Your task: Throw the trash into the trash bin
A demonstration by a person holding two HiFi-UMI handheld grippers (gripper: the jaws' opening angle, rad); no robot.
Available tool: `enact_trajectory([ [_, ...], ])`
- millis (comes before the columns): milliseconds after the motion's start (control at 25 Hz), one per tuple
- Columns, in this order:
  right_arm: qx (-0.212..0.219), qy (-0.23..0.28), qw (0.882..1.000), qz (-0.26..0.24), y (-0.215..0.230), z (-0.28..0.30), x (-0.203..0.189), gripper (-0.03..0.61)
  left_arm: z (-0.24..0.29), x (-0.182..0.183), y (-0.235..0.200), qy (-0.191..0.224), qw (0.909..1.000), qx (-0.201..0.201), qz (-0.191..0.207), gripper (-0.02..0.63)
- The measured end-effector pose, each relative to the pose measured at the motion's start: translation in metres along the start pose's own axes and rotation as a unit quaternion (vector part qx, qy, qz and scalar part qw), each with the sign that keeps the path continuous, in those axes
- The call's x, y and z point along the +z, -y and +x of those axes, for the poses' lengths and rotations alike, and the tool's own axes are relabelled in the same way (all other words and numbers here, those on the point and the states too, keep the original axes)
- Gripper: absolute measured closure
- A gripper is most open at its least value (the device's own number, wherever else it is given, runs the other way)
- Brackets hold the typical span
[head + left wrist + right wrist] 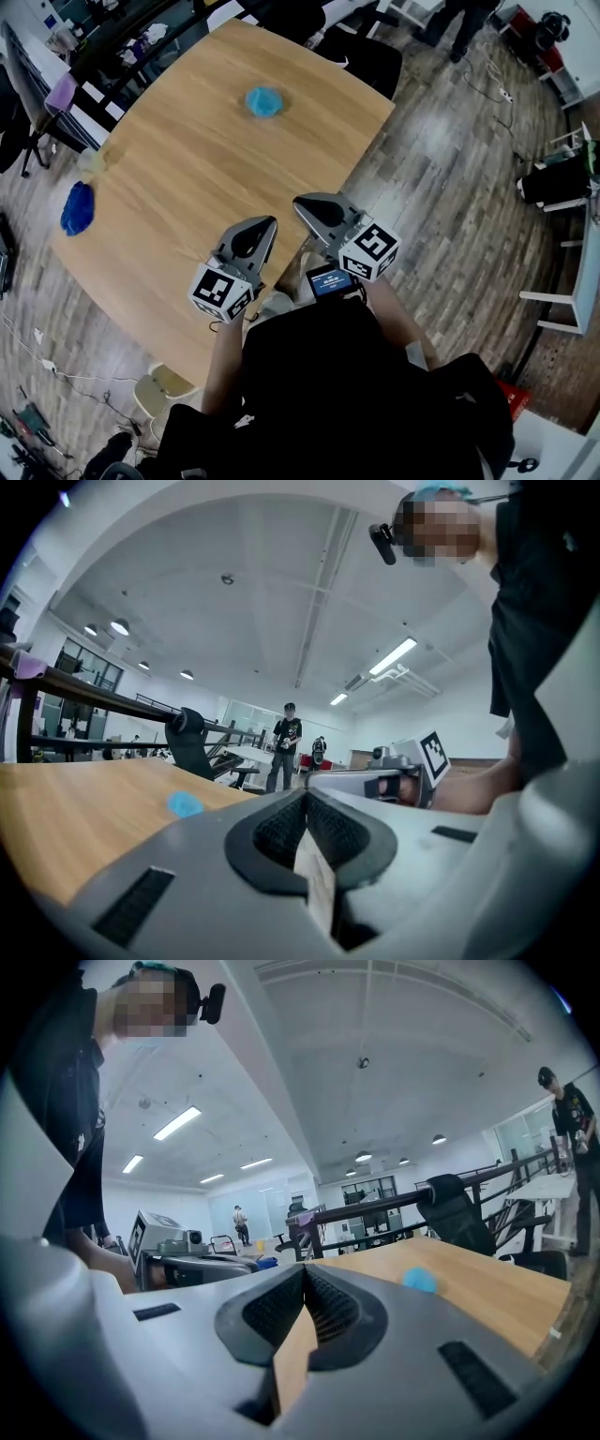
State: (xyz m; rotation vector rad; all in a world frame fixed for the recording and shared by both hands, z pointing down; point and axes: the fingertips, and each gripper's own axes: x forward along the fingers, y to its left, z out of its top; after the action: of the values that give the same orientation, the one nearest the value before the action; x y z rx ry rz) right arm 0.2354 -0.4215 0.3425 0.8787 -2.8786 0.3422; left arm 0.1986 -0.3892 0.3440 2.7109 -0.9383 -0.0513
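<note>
On your bench (178, 141): crumpled light-blue trash (264, 101) mid-top; dark-blue wad (78, 208) at left edge.
Your tools: left tool (306, 797) and right tool (302, 1275) both closed, empty.

Left gripper (307, 797), jaws together and empty, wooden table (75, 822) with blue trash (185, 804) beyond

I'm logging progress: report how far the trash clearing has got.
Done: nothing visibly; the light blue wad and the dark blue wad lie on the table. In hand: nothing; left gripper and right gripper are shut, empty. Left: both pickups; no bin is in view.
</note>
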Motion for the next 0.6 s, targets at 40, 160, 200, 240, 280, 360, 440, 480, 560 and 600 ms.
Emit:
enact_trajectory([
  [40,0.003,-0.003,1.000,0.002,0.009,0.003,0.000,0.583,0.006,-0.002,-0.002,-0.005,1.0000,0.002,-0.003,0.606],
  [160,0.011,-0.021,1.000,-0.003,0.046,0.023,-0.003,0.582,0.033,-0.002,-0.024,-0.019,0.9995,0.023,-0.011,0.606],
  [200,0.014,-0.029,0.999,-0.009,0.059,0.032,-0.003,0.581,0.041,-0.001,-0.032,-0.017,0.9993,0.030,-0.015,0.606],
  [240,0.017,-0.037,0.999,-0.014,0.070,0.041,-0.005,0.581,0.047,-0.001,-0.038,-0.016,0.9991,0.034,-0.019,0.607],
  [280,0.017,-0.043,0.999,-0.015,0.080,0.050,-0.008,0.581,0.049,-0.004,-0.042,-0.020,0.9988,0.037,-0.024,0.606],
  [360,0.001,-0.055,0.998,-0.015,0.107,0.065,-0.018,0.580,0.052,-0.014,-0.053,-0.042,0.9974,0.051,-0.028,0.606],
  [440,-0.008,-0.066,0.998,-0.021,0.139,0.085,-0.026,0.575,0.057,-0.019,-0.069,-0.053,0.9948,0.080,-0.034,0.606],
  [480,-0.004,-0.071,0.997,-0.022,0.153,0.096,-0.032,0.530,0.058,-0.020,-0.077,-0.052,0.9932,0.096,-0.040,0.606],
  [560,0.010,-0.083,0.996,-0.024,0.178,0.123,-0.048,0.339,0.059,-0.026,-0.091,-0.053,0.9894,0.124,-0.053,0.606],
  [600,0.012,-0.089,0.996,-0.030,0.191,0.138,-0.057,0.330,0.060,-0.030,-0.096,-0.056,0.9878,0.134,-0.056,0.607],
])
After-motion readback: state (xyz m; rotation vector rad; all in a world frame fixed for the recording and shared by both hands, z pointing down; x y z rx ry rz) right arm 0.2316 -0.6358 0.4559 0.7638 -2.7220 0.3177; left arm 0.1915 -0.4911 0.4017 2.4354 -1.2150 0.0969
